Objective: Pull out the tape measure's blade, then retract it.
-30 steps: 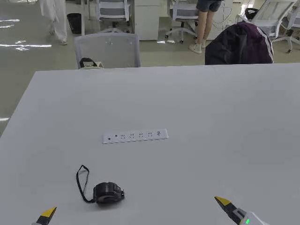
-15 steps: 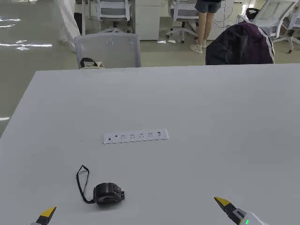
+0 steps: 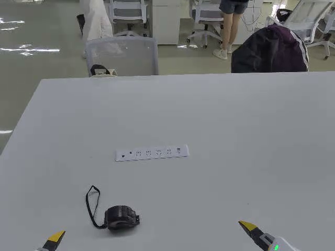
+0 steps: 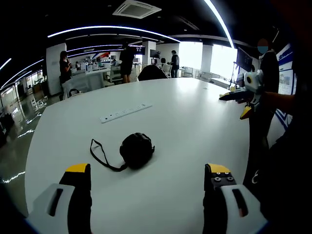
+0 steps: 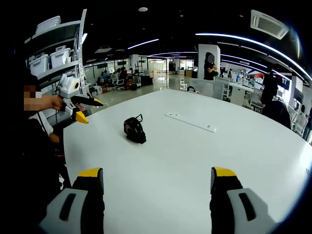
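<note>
We're looking at the counter (image 3: 235, 115): power strip (image 3: 152, 152) mid-surface, tape measure (image 3: 122, 217) lying near our edge, left of centre, no blade showing out, strap (image 3: 92, 205) looping off its left. Left tongs (image 4: 148, 168) and right tongs (image 5: 157, 172) are hanging spread wide, empty, clear of it. We're judging this as pre-grasp. Next we're pinning the case with one pair and pinching the blade hook with the other.

Big white table (image 3: 235, 120) with a power strip (image 3: 152, 152) lying flat on it.
Grey chair (image 3: 121, 56) at the far edge, dark jacket (image 3: 269, 49) heaped further right; behind, shiny floor (image 3: 31, 63), more office chairs, a person's legs (image 3: 229, 26).
</note>
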Available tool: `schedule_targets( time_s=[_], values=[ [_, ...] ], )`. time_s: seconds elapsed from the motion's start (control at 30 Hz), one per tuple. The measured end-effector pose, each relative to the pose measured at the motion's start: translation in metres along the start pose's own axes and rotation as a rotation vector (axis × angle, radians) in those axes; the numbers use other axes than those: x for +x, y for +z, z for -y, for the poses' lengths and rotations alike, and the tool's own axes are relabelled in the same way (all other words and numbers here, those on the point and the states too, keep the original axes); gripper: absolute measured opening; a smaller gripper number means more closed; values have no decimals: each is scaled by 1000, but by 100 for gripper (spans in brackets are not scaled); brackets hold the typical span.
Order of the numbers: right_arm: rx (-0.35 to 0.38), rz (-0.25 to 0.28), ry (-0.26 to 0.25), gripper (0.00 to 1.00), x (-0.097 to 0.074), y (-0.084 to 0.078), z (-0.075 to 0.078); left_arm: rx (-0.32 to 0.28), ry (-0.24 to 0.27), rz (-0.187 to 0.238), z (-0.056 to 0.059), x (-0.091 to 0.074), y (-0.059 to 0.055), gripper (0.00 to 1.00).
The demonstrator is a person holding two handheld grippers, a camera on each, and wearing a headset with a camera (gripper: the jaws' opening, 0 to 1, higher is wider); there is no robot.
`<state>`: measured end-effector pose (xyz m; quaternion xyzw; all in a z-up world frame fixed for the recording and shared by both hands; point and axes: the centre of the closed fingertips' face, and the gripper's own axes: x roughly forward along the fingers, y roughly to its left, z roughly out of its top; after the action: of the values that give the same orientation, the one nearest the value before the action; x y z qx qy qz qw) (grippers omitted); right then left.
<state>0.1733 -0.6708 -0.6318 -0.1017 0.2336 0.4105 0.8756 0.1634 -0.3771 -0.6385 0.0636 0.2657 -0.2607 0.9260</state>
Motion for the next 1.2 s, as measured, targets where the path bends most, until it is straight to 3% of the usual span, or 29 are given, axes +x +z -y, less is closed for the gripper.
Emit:
schedule_targets(
  time_s=[0.2,0.6,1.2],
  values=[
    [-13,-10,32,91,4,1,-1,22,-35,-12,-2,7,-3,88],
    [-95,-20,115,79,13,8,-2,104,-111,-48,-5,22,-3,74],
    [-192,-55,206,66,44,13,9,200,-165,-113,-28,51,-6,60]
  ],
)
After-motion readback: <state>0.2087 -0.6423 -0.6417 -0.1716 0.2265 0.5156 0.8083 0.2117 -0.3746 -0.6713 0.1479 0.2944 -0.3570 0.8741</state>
